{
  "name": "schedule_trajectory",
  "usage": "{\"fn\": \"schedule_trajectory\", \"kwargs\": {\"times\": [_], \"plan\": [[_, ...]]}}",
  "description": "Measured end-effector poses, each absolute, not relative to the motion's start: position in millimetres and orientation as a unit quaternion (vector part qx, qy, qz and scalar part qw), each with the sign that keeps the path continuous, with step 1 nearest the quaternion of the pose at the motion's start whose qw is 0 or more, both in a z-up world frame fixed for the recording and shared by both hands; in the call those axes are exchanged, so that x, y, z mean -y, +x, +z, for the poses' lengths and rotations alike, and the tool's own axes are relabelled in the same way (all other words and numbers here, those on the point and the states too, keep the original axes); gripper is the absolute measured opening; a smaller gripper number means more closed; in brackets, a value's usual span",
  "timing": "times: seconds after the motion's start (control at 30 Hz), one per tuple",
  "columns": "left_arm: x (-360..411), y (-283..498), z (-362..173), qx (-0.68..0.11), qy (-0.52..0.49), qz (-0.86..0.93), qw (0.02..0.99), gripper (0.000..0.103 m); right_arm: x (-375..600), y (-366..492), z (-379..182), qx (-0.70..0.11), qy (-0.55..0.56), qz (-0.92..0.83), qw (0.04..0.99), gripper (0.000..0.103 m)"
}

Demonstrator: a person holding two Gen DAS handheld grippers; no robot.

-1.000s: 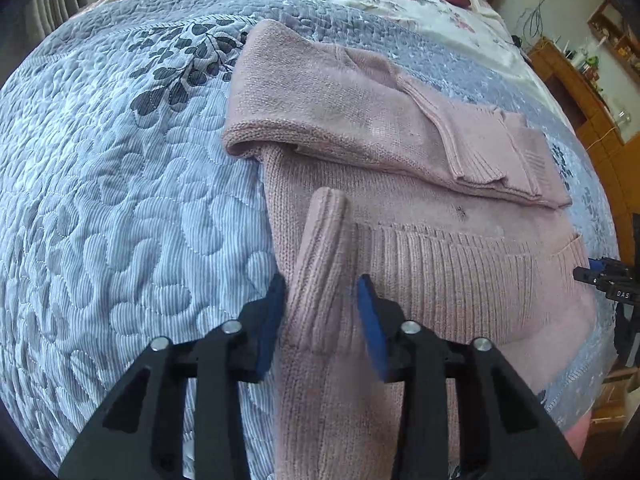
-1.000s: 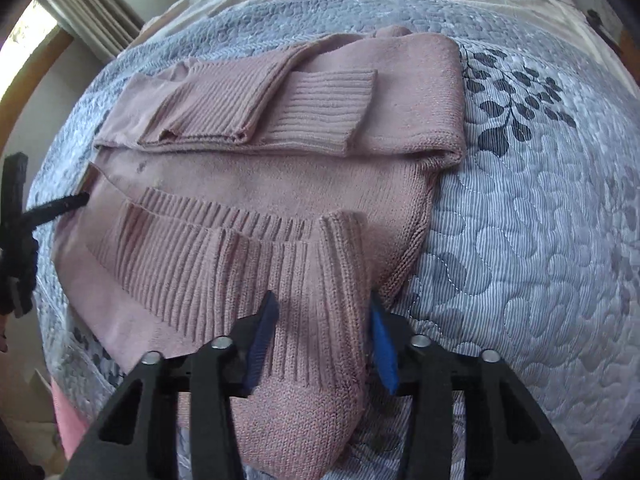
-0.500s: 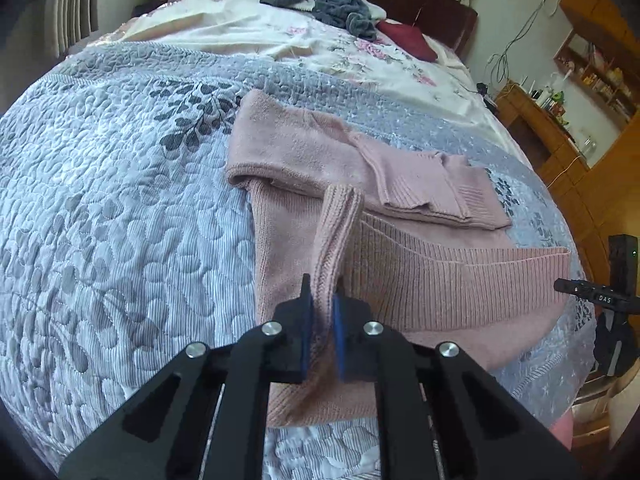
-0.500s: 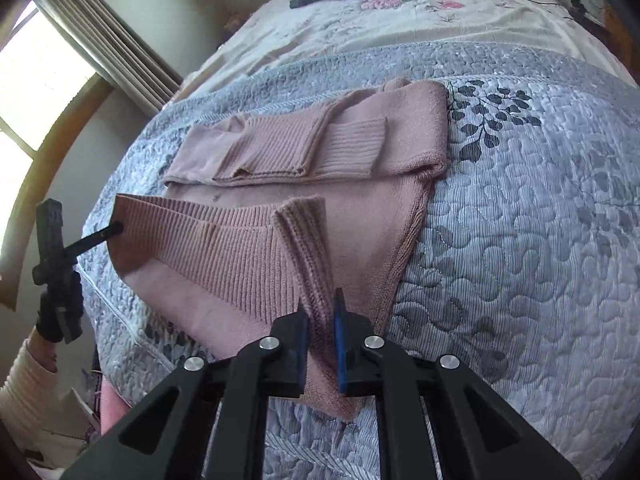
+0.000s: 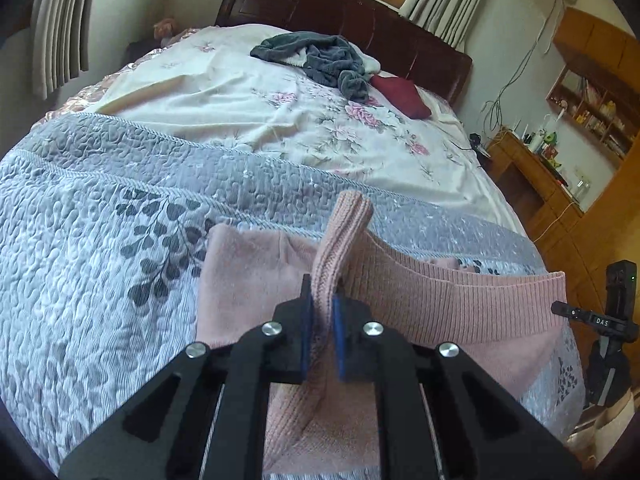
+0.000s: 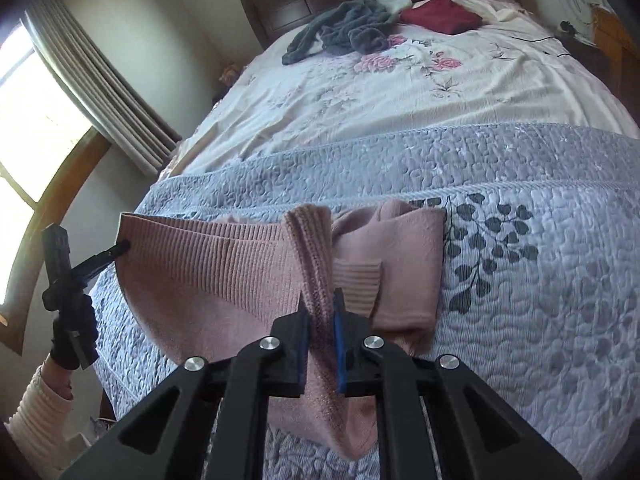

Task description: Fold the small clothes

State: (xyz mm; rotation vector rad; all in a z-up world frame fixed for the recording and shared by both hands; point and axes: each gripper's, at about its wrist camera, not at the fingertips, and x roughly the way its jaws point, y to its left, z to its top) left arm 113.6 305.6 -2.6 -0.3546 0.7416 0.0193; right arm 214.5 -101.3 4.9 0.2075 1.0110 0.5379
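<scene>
While both grippers pinch its hem, the sweater [image 5: 440, 300] hangs lifted.

— What colours lie near the foot edge of the bed?

— A dusty pink ribbed-knit sweater [image 5: 440, 300] on a grey-blue quilt [image 5: 80, 280] stitched in pebble shapes, printed with dark grey leaf sprigs [image 6: 488, 248].

— And toward the headboard?

— A cream sheet [image 5: 240, 100] with pink flowers, a slate-grey garment [image 6: 344, 28] heaped on it, a maroon one [image 6: 440, 14] beside that. The headboard [image 5: 320, 4] is dark reddish-brown.

— The grippers?

— Black, each with blue pads [image 5: 338, 344].
</scene>
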Motion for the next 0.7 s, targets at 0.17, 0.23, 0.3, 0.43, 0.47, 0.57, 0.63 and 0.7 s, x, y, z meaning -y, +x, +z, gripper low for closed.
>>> {"fn": "schedule_trajectory", "kwargs": {"times": [0.17,0.23,0.3,0.43,0.47,0.57,0.63,0.7], "plan": [[-320.1,166.9,-17.9,-0.365,-0.184,0.026,0.912,0.008,97.0,271.8,-12.2,-0.49,0.107,0.232,0.833,0.01],[-325.7,184.5,-30.7,-0.374,-0.188,0.034,0.907,0.008,92.7,291.8,-24.0,-0.499,0.108,0.223,0.83,0.01],[-329.9,200.5,-47.7,-0.392,-0.188,0.043,0.9,0.008,87.8,308.9,-40.0,-0.512,0.109,0.215,0.824,0.01],[-335.6,218.9,-83.3,-0.426,-0.183,0.059,0.884,0.009,78.7,330.6,-75.8,-0.541,0.098,0.196,0.812,0.01],[-338.0,221.8,-92.1,-0.435,-0.186,0.065,0.879,0.009,77.4,333.4,-83.9,-0.547,0.093,0.189,0.81,0.01],[-348.5,225.7,-115.8,-0.457,-0.194,0.085,0.864,0.012,77.0,338.3,-104.1,-0.564,0.083,0.17,0.804,0.012],[-355.4,223.8,-124.8,-0.465,-0.203,0.09,0.857,0.021,80.6,338.1,-111.2,-0.569,0.08,0.162,0.803,0.017],[-359.8,217.7,-123.6,-0.459,-0.212,0.088,0.858,0.024,85.8,331.9,-110.3,-0.566,0.072,0.153,0.807,0.024]]}}
